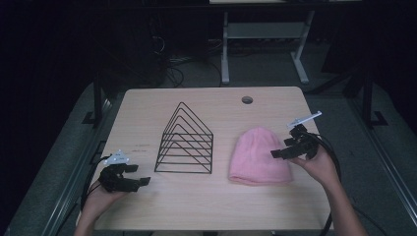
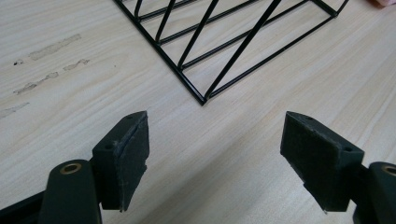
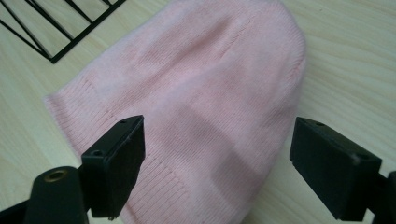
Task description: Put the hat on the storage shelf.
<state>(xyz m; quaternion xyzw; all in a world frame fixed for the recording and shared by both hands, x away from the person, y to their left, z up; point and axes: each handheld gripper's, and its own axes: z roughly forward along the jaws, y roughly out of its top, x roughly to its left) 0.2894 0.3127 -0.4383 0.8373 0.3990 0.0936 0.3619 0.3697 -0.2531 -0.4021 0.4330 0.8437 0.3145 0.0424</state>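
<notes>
A pale wood-grain worktop [image 1: 147,113] stands in a dark room, with a round cable hole [image 1: 247,100] near its far edge and a few scuff marks [image 2: 51,46] on the near left part. Beyond it, on a grey floor, are a white table frame [image 1: 260,34] and tangled cables [image 1: 172,73]. A black wire rack [image 1: 186,140] stands mid-worktop. To its right a pink knit hat [image 1: 258,156] lies flat, apart from the rack. The right gripper [image 1: 285,147] hovers at the hat's right edge, jaws wide apart. The left gripper [image 1: 137,177] sits low at the near left, near the rack's corner, jaws also spread and holding nothing.
</notes>
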